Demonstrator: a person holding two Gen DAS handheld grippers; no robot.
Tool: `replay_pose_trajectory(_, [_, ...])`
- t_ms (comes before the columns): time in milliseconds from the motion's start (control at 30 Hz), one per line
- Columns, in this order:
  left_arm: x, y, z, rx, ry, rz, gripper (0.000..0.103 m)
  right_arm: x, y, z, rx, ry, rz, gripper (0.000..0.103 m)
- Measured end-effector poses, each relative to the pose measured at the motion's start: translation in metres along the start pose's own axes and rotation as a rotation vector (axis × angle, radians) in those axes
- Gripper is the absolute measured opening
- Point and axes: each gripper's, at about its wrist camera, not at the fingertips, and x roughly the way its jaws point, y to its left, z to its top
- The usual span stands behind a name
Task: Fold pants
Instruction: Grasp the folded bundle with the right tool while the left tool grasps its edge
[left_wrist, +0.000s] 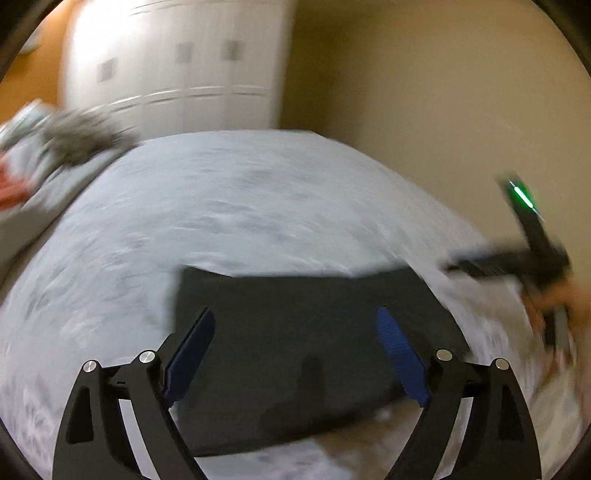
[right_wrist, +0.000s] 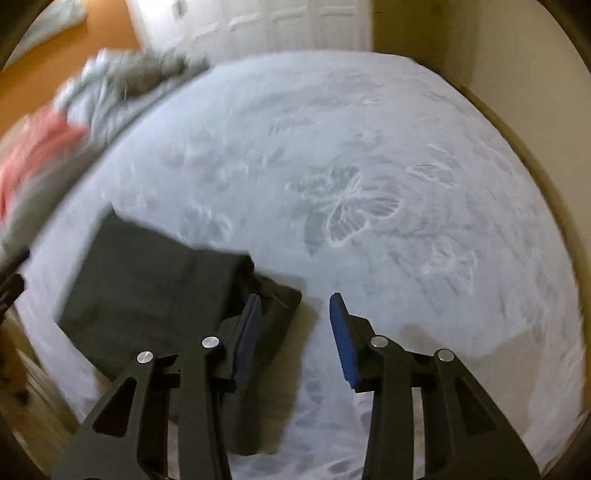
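Pants (left_wrist: 314, 332) below wide left gripper (left_wrist: 295, 325)

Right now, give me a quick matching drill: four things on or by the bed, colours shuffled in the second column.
1. pants
2. bedsheet
3. wardrobe
4. crumpled cloth at the bed's far left edge

a. white
b. pale grey with butterfly print
c. pinkish red
d. dark charcoal

Pairs: 1-d, 2-b, 3-a, 4-c
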Motion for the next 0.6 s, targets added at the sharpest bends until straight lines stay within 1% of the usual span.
replay_pose_trajectory(33, [0.008, -0.017, -0.004, 0.061, 0.022, -0.03, 0.086, 0.009, 0.011, -0.002, -0.06, 0.013, -0.009, 0.037])
replay_pose_trajectory(133, [0.029, -0.067, -0.02, 0.231, 0.074, -0.073, 0.086, 0.024, 0.037, -0.005, -0.201, 0.016, -0.015, 0.037])
replay_pose_trajectory(167, [0.035, -0.081, -0.025, 0.282, 0.09, -0.086, 0.086, 0.026, 0.04, -0.007, -0.22, 0.024, -0.009, 0.036])
replay_pose_trajectory(233, [0.046, -0.096, -0.032, 0.323, 0.106, -0.093, 0.086, 0.035, 0.04, -0.009, -0.251, 0.05, -0.008, 0.036])
replay_pose_trajectory(267, [0.052, -0.099, -0.033, 0.319, 0.113, -0.108, 0.086, 0.041, 0.038, -0.009, -0.26, 0.068, -0.006, 0.036])
replay_pose_trajectory(300, [0.053, -0.102, -0.035, 0.296, 0.124, -0.132, 0.086, 0.044, 0.037, -0.01, -0.264, 0.082, 0.005, 0.036])
replay_pose_trajectory(333, [0.062, -0.097, -0.033, 0.248, 0.149, -0.175, 0.075, 0.047, 0.035, -0.01, -0.266, 0.085, 0.03, 0.036])
replay_pose_trajectory(367, [0.067, -0.093, -0.032, 0.197, 0.174, -0.213, 0.057, 0.049, 0.035, -0.01, -0.266, 0.085, 0.053, 0.037])
replay_pose_trajectory(400, [0.077, -0.085, -0.029, 0.122, 0.22, -0.264, 0.049, 0.049, 0.036, -0.01, -0.273, 0.083, 0.071, 0.037])
replay_pose_trajectory(433, [0.081, -0.08, -0.028, 0.069, 0.245, -0.29, 0.036, 0.048, 0.037, -0.01, -0.284, 0.071, 0.075, 0.037])
replay_pose_trajectory(467, [0.085, -0.072, -0.026, 0.015, 0.257, -0.323, 0.033, 0.048, 0.038, -0.011, -0.293, 0.064, 0.076, 0.037])
replay_pose_trajectory(500, [0.089, -0.065, -0.023, -0.031, 0.26, -0.346, 0.028, 0.047, 0.039, -0.012, -0.297, 0.06, 0.076, 0.034])
replay_pose_trajectory(533, [0.092, -0.058, -0.021, -0.068, 0.262, -0.358, 0.021, 0.047, 0.04, -0.012, -0.301, 0.054, 0.08, 0.029])
replay_pose_trajectory(567, [0.093, -0.055, -0.02, -0.089, 0.262, -0.371, 0.017, 0.046, 0.041, -0.013, -0.309, 0.05, 0.082, 0.018])
replay_pose_trajectory(600, [0.093, -0.051, -0.018, -0.107, 0.259, -0.38, 0.015, 0.045, 0.043, -0.013, -0.32, 0.047, 0.084, 0.013])
